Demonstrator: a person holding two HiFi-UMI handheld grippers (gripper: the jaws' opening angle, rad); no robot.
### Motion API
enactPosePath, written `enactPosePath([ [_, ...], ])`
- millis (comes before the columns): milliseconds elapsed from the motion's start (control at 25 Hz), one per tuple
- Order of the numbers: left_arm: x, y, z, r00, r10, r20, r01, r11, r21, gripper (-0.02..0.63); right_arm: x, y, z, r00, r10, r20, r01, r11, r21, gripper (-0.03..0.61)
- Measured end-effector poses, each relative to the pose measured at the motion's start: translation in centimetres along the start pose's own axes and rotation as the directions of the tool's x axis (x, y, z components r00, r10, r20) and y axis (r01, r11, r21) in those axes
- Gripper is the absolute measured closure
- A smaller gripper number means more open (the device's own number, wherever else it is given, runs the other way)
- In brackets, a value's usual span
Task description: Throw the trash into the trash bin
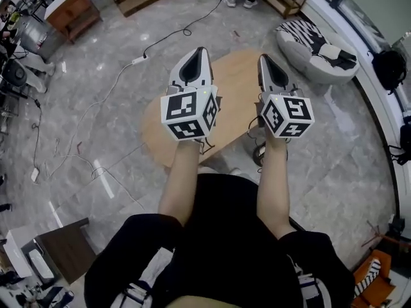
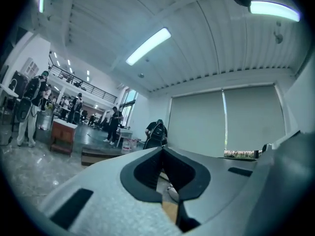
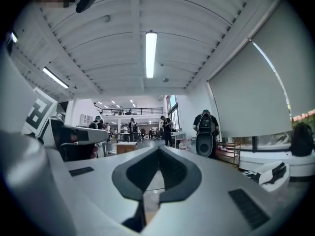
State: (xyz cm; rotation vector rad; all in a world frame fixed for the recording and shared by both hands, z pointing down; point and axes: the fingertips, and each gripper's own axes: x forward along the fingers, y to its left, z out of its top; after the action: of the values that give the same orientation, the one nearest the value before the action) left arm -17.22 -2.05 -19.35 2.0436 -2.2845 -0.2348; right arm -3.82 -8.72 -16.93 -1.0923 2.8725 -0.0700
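Observation:
No trash and no trash bin show in any view. In the head view both grippers are held up level, side by side, above a low oval wooden table (image 1: pixel 234 76). The left gripper (image 1: pixel 200 50) has its jaws together at the tips, with nothing between them. The right gripper (image 1: pixel 264 58) is shut too and holds nothing. In the left gripper view, the left gripper (image 2: pixel 162 149) points across the room at a blind-covered window wall. The right gripper (image 3: pixel 158 149), in its own view, points down a long hall with several people standing.
A zebra-striped seat (image 1: pixel 316 49) stands at the right beyond the table. Cables (image 1: pixel 96 108) trail over the marble floor at the left. A wooden cabinet (image 1: pixel 72 11) is at the far left. A black backpack (image 1: pixel 389 67) rests on the curved bench at the right.

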Motion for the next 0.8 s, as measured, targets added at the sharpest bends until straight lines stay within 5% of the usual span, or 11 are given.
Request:
enactPosePath([
  [800, 1.6, -5.5, 0.3, 0.994, -0.105, -0.022, 0.106, 0.992, 0.073, 0.609, -2.1, -3.8, 1.4, 0.998, -0.053, 0.024, 0.053, 0.998, -0.026, 0.568],
])
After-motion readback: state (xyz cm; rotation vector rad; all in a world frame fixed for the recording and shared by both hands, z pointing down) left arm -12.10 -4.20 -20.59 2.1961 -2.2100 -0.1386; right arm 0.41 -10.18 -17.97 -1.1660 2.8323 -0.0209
